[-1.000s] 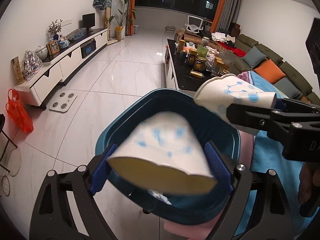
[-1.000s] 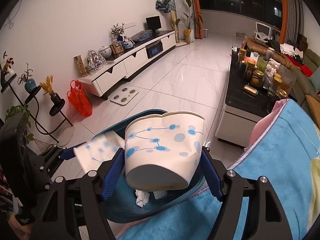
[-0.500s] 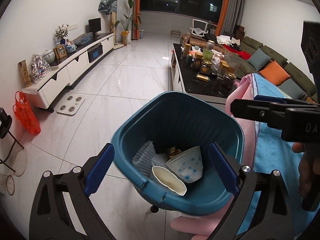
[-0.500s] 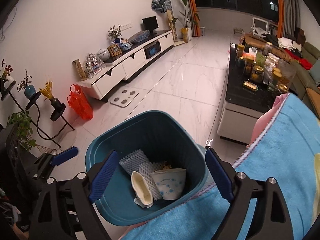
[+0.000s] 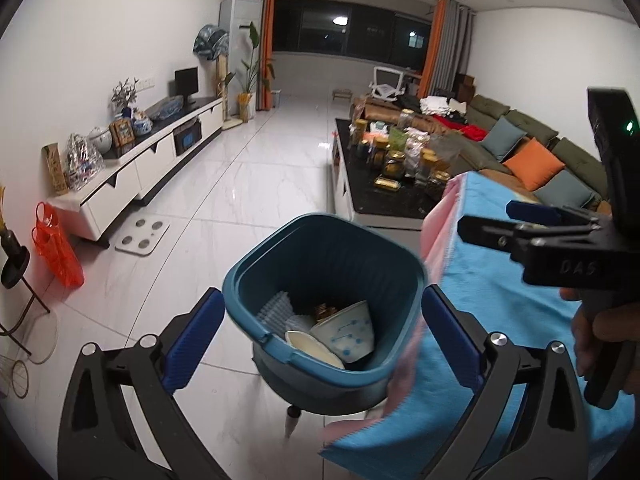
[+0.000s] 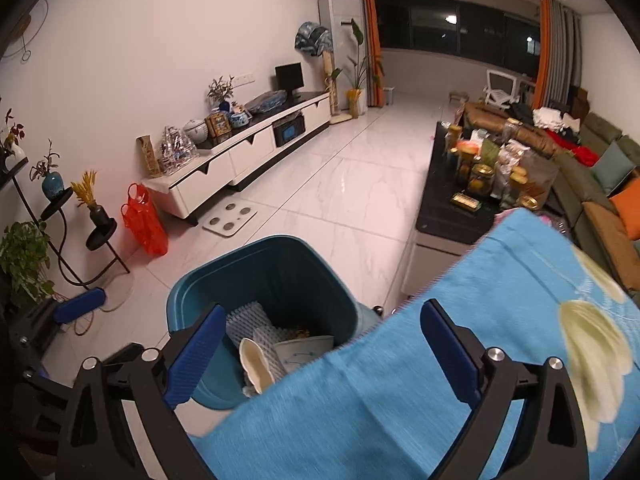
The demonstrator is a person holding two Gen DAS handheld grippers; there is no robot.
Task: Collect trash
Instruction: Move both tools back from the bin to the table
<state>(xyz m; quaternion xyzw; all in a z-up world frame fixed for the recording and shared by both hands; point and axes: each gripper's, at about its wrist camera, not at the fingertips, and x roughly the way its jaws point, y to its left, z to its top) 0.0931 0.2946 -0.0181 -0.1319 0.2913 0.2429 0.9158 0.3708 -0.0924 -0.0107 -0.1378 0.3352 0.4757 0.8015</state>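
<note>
- the left gripper (image 5: 320, 336), black-framed with blue ribbed pads, has its jaws spread wide with nothing between the pads; they have just been opening, and they frame the bin below.
- the right gripper (image 6: 320, 344), of the same build, has also just been opening and stands wide apart with nothing in it, over the near edge of the bin and the cloth.
- the dark teal square plastic trash bin (image 5: 256, 264) stands on the white marble-tile floor (image 5: 240, 200), just left of a surface draped in a bright blue cloth with pale flowers (image 6: 500, 300).
- two crushed white paper cups with blue dot-and-line print lie inside the bin: one (image 5: 350, 330) on its side with its base towards the far right, the other (image 5: 312, 346) flattened at the near wall, its cream inside showing.
- white ridged foam fruit netting (image 5: 276, 312) lies at the left of the bin's bottom, beside the cups.
- a hand (image 5: 608, 344) grips the right tool's handle at the right edge of the left wrist view.
- far right, a black low coffee table (image 5: 360, 196) crowded with jars.
</note>
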